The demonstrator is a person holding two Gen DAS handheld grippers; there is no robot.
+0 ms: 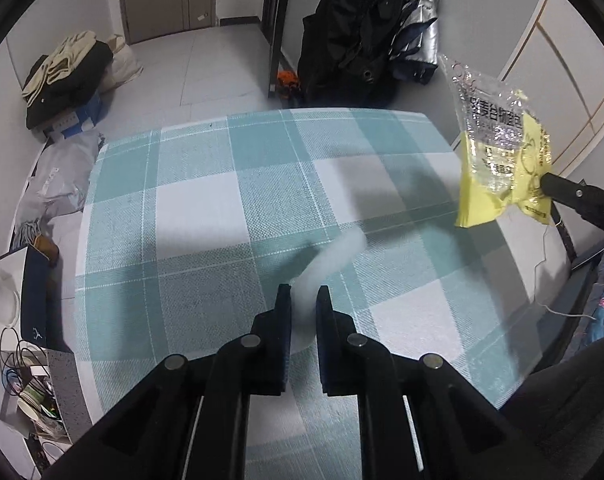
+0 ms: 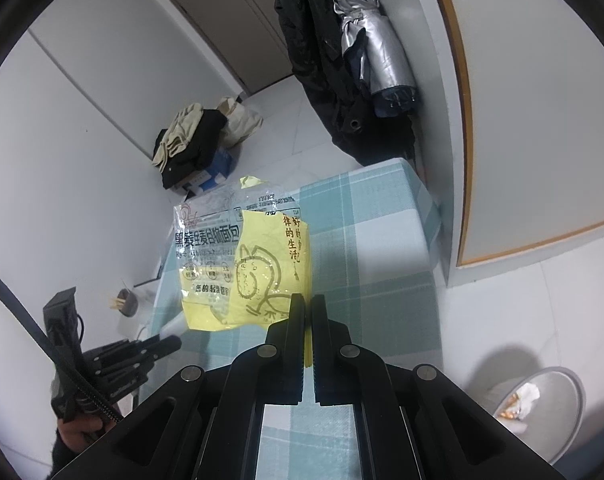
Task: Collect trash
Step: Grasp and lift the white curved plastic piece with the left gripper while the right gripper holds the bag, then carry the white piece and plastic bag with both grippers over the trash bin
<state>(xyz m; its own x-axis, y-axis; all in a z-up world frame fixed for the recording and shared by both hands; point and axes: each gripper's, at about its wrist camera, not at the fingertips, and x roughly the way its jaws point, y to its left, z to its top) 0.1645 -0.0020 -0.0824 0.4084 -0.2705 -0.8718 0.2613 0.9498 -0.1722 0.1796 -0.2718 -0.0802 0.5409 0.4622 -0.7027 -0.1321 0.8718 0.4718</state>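
Note:
In the left wrist view my left gripper [image 1: 303, 294] is shut on a pale white tissue [image 1: 333, 256], blurred, which trails up and to the right above the teal checked tablecloth [image 1: 206, 184]. My right gripper [image 2: 306, 304] is shut on the lower edge of a clear and yellow bread wrapper [image 2: 242, 256] printed with dark characters, held above the table. That wrapper [image 1: 497, 152] shows again at the right of the left wrist view, pinched by the right gripper's black fingers [image 1: 561, 188]. The left gripper [image 2: 174, 345] appears low on the left in the right wrist view, with the tissue [image 2: 178, 326] a pale blur at its tip.
A grey waste bin [image 2: 541, 404] with scraps inside stands on the floor at the lower right. Dark coats [image 2: 325, 64] and a silver umbrella [image 2: 377, 52] hang past the table's far end. Folded clothes [image 1: 66, 76] sit on a box; clutter and cables [image 1: 26, 368] lie to the left.

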